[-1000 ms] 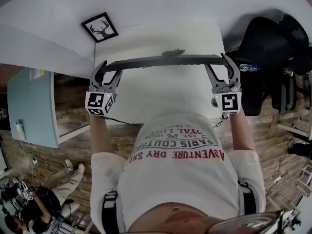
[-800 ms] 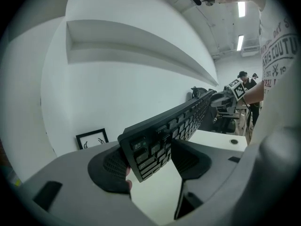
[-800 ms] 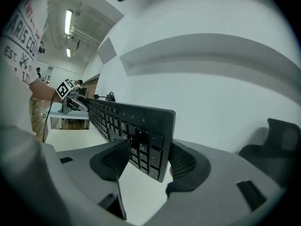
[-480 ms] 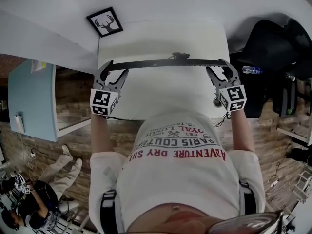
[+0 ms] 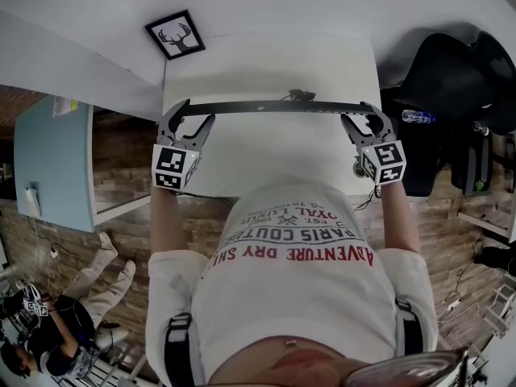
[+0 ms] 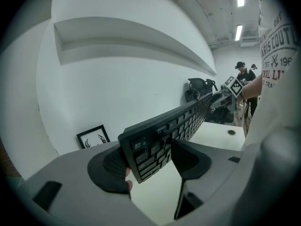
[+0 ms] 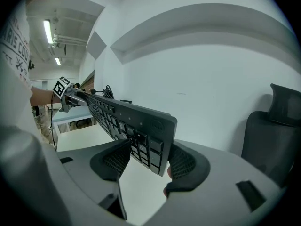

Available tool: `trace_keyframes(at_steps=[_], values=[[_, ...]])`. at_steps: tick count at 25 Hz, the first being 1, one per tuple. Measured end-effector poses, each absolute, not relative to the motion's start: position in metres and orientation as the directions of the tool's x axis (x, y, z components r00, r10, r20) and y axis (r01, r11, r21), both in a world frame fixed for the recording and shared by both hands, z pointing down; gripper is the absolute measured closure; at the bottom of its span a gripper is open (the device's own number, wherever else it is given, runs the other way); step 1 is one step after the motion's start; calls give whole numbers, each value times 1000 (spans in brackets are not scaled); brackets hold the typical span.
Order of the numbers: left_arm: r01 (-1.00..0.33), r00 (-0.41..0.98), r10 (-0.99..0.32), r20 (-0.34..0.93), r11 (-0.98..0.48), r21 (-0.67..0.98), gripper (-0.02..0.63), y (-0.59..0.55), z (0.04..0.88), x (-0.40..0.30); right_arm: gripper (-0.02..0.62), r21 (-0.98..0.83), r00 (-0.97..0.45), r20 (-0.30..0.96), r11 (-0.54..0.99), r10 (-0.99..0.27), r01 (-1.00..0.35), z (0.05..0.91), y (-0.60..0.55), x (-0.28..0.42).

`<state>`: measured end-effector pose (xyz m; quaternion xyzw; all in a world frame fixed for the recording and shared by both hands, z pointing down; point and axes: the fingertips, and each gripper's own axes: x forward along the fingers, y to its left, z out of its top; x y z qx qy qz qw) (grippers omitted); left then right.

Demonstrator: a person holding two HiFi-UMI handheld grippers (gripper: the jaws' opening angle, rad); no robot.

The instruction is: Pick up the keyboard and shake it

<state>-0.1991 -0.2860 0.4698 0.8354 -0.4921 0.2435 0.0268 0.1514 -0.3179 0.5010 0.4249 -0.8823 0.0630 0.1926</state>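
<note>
Black ribbed pads [image 6: 112, 166] of the left claw [image 6: 150, 155] are clamped on the left end of the keyboard [image 6: 188, 119], and the right claw [image 7: 146, 150] is clamped the same way on its right end, with keys showing between each pair of jaws. Both claws hold the keyboard lifted clear of the white tabletop [image 5: 266, 156], turned on edge and running parallel to the far edge, above the middle. A framed deer picture [image 5: 175, 35] sits beyond the far left corner. A black chair [image 5: 451, 71] stands past the right edge.
</note>
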Motion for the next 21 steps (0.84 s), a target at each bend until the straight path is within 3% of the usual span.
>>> trace_keyframes(at_steps=[21], values=[[-842,402,-808,430,-511,-173,327,-285,478,-198,332,61,-556,421,634,-716,-771,503,-318,153]])
